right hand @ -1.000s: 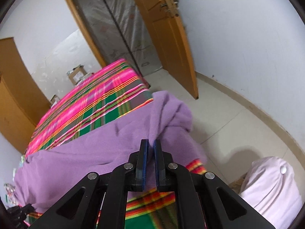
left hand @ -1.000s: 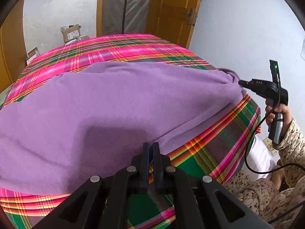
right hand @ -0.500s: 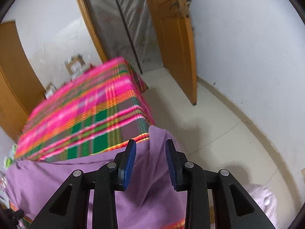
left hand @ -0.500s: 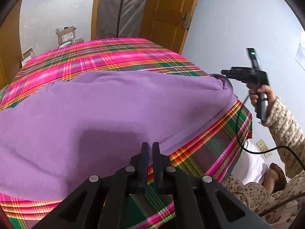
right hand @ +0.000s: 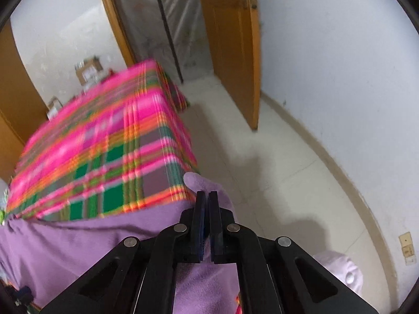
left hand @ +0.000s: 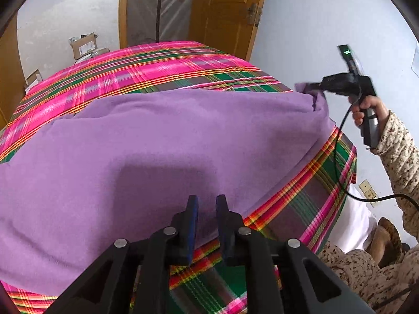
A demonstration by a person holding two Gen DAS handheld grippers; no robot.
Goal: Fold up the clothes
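My right gripper (right hand: 205, 200) pinches the far corner of the soft purple fleece garment (left hand: 162, 141) to carry it over; my left gripper (left hand: 207, 204) hovers parted above its near hem.

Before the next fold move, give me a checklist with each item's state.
1. Right gripper shut on the far corner of the purple cloth: ok.
2. Left gripper gripping the near edge: not ok, jaws open over it.
3. Cloth lying flat on the plaid bed cover: mostly ok, bunched at the right corner.
4. Cable clear of the cloth: ok.
5. Right view sharp enough to judge placement: not ok, blurred.
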